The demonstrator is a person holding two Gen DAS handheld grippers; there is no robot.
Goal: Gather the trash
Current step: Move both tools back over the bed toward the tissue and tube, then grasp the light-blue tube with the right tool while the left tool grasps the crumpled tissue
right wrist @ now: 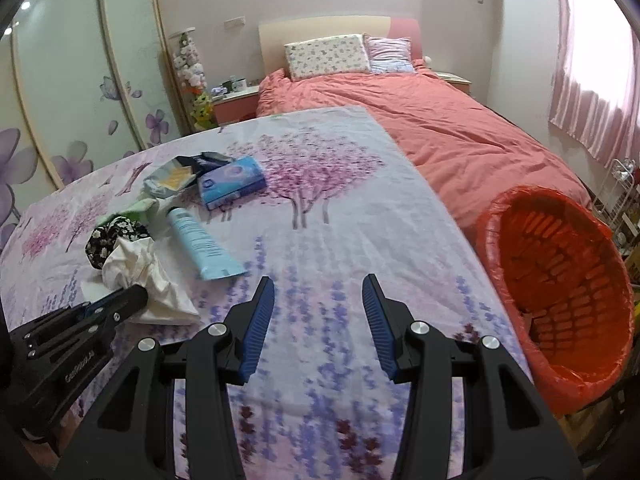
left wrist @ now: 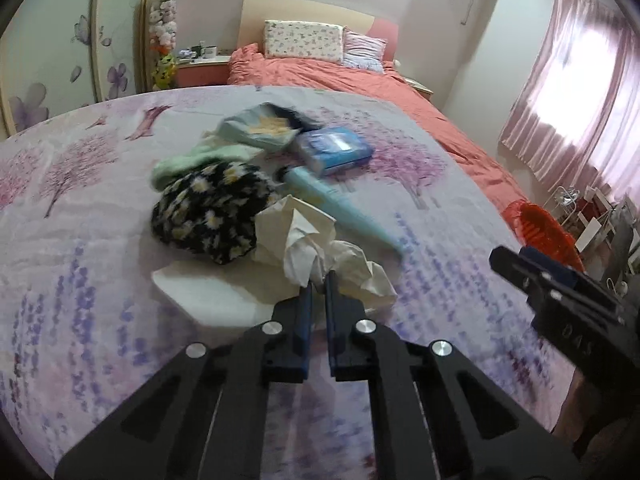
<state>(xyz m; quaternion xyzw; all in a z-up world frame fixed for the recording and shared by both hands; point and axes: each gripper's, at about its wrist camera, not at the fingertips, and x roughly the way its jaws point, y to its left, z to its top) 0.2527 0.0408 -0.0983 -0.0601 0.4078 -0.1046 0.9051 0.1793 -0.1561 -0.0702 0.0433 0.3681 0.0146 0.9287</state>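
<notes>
A crumpled white tissue [left wrist: 316, 248] lies on the flowered bedspread [left wrist: 80, 280]. My left gripper [left wrist: 319, 280] is shut on its near edge; in the right wrist view the left gripper [right wrist: 136, 294] shows pinching the tissue [right wrist: 148, 276]. My right gripper [right wrist: 319, 284] is open and empty above the spread, left of the red bin [right wrist: 560, 300]. A light blue tube [right wrist: 200, 244], a blue tissue pack [right wrist: 232, 180] and an opened wrapper [right wrist: 172, 178] lie farther back. The bin also shows in the left wrist view [left wrist: 540, 232].
A black flowered cloth [left wrist: 208, 216] and a green cloth [left wrist: 200, 156] lie beside the tissue. A flat white sheet [left wrist: 208, 292] lies under it. A pink bed [right wrist: 440, 120] lies behind, wardrobe doors [right wrist: 80, 100] at the left, shelving [right wrist: 616, 200] at the right.
</notes>
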